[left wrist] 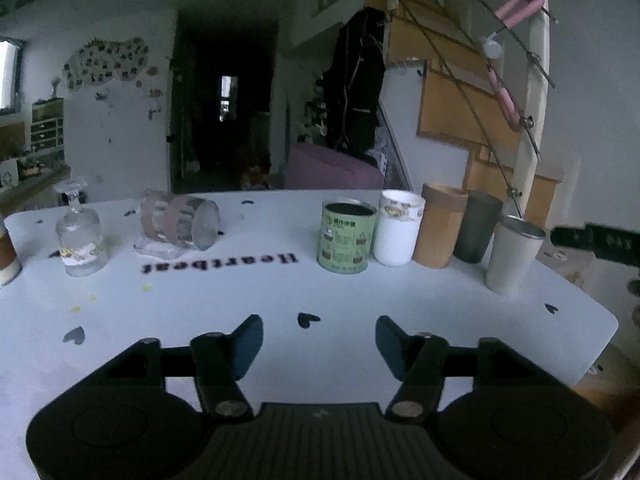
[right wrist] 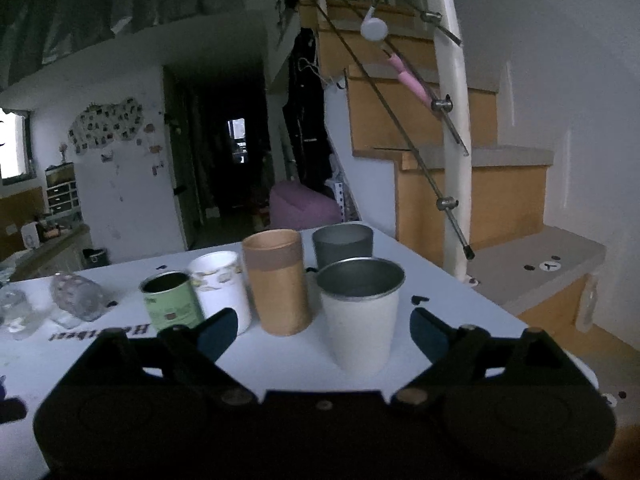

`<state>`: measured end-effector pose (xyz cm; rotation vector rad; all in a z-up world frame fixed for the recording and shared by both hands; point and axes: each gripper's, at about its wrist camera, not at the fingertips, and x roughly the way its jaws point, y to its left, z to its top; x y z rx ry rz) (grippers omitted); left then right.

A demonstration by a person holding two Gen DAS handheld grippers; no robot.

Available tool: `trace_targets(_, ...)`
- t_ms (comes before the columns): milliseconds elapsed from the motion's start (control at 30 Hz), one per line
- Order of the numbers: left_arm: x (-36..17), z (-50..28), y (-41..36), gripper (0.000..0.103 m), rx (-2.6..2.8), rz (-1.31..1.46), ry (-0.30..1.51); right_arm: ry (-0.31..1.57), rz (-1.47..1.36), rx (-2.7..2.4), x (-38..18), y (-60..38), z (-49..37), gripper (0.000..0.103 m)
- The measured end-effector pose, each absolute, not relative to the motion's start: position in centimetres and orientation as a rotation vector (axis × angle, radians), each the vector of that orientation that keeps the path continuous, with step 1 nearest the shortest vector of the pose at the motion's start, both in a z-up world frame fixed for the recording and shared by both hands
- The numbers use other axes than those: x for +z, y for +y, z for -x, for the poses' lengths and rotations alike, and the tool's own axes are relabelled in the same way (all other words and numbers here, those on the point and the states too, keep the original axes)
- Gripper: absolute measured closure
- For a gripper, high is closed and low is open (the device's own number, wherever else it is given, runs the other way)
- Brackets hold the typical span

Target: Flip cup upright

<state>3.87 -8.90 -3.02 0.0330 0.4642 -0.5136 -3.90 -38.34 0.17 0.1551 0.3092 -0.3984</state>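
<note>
**Room and Background**

Dim interior, low light. White wall (left wrist: 116, 132) at left, bearing a photo collage (left wrist: 106, 62). Dark doorway (left wrist: 226, 108) at centre, small lit window (left wrist: 227, 86) deep inside. Wooden staircase (right wrist: 452, 168) at right with white post (right wrist: 452, 112) and wire railing. Pink beanbag (right wrist: 302, 208) on floor. Drawer unit (left wrist: 47, 128) far left.

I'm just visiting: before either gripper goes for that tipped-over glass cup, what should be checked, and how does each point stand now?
1. Target found: glass cup on its side on the table: ok.
2. Left gripper open, empty: ok.
3. Right gripper open, empty: ok.
4. Path from left gripper to cup free: ok.
5. Glass bottle stands apart beside the cup: ok.
6. Cup's mouth direction: cannot tell.
</note>
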Motion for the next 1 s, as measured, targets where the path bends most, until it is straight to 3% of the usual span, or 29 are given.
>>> trace_targets(200,-2.3,-3.2,-8.7,0.028,-0.492,-0.029,0.440,0.319,-0.124,-0.415,-0.1,-36.2,5.8,0.006)
trace_targets(367,-2.1,-2.9,-8.5,0.011,-0.456,-0.028,0.424,0.312,-0.113,-0.404,-0.1,-35.0,7.0,0.000)
trace_targets(533,-1.7,-2.7,-8.1,0.003,-0.420,-0.019,0.411,0.310,-0.112,-0.384,-0.2,-34.0,7.8,0.000)
trace_targets(1000,-1.4,-1.8,-8.6,0.000,-0.392,-0.059,0.394,0.329,-0.087,-0.367,-0.9,-32.4,8.5,0.000)
